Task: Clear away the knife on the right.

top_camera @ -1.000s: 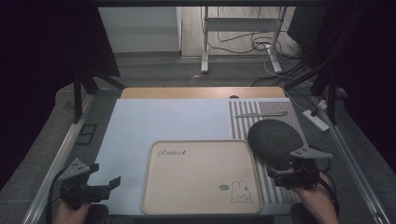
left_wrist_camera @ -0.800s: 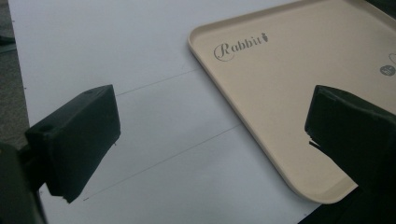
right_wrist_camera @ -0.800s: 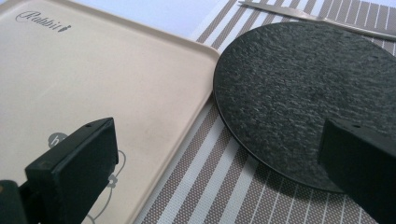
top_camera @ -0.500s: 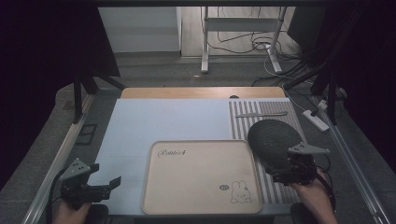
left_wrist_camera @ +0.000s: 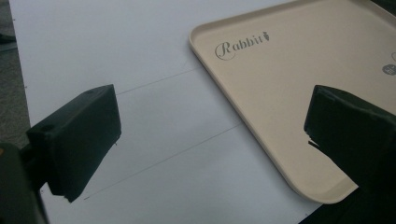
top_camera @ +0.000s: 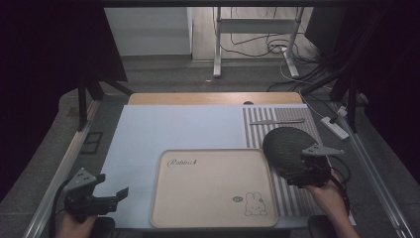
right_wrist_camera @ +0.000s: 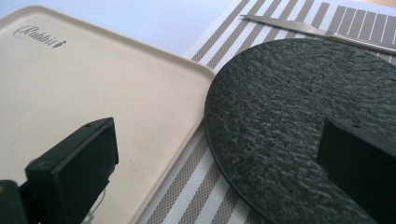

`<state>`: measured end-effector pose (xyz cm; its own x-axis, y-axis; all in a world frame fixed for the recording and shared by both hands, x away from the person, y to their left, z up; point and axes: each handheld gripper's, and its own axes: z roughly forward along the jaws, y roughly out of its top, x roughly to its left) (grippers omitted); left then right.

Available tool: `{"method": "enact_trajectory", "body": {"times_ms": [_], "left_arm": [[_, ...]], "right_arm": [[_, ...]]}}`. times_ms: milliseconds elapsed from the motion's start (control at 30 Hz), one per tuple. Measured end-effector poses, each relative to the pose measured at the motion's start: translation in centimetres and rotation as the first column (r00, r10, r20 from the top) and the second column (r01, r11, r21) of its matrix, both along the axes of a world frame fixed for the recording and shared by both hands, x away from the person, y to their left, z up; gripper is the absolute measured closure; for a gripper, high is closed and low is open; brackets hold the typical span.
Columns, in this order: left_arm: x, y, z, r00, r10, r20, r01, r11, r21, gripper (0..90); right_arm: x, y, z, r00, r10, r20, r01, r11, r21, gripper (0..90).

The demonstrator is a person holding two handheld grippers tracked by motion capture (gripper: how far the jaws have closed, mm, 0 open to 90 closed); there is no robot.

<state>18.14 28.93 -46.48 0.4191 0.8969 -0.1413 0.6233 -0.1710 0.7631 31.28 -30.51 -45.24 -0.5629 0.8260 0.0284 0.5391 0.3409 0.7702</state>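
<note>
A beige tray [top_camera: 213, 191] with "Rabbit" lettering and a small rabbit drawing lies at the table's front middle. To its right, a round black textured plate [top_camera: 285, 144] rests on a striped placemat [top_camera: 257, 124]. My right gripper [top_camera: 295, 171] hovers open at the plate's near edge. Its jaws [right_wrist_camera: 215, 163] straddle the gap between the tray [right_wrist_camera: 93, 93] and the plate [right_wrist_camera: 303, 107], with nothing held. My left gripper [top_camera: 113, 187] stands open at the front left. In the left gripper view, its jaws [left_wrist_camera: 210, 140] frame the tray's near-left corner [left_wrist_camera: 289, 93].
A metal knife [top_camera: 277, 121] lies across the far part of the placemat, also visible as the knife [right_wrist_camera: 317, 30] beyond the plate. A pale blue mat [top_camera: 173, 129] covers the table left of the placemat. Table legs and cables stand on the floor beyond.
My right gripper has crept slightly forward over the black plate's near edge. The left gripper has stayed put.
</note>
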Motion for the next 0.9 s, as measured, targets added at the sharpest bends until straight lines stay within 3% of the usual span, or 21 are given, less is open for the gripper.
{"method": "enact_trajectory", "body": {"times_ms": [300,567,900], "left_arm": [[0.0,0.0,0.0,1.0,0.0,0.0,0.0,1.0,0.001,3.9],[0.0,0.0,0.0,1.0,0.0,0.0,0.0,1.0,-0.001,3.9],[0.1,0.1,0.0,1.0,-0.001,0.001,0.001,1.0,-0.005,3.9]], "right_arm": [[0.9,0.4,0.1,0.9999,-0.003,0.01,0.003,1.0,-0.011,0.0],[2.2,0.6,-0.3,0.9993,-0.029,-0.025,0.028,0.998,-0.063,0.0],[4.0,0.3,-1.0,0.9952,-0.073,-0.065,0.069,0.995,-0.07,0.0]]}}
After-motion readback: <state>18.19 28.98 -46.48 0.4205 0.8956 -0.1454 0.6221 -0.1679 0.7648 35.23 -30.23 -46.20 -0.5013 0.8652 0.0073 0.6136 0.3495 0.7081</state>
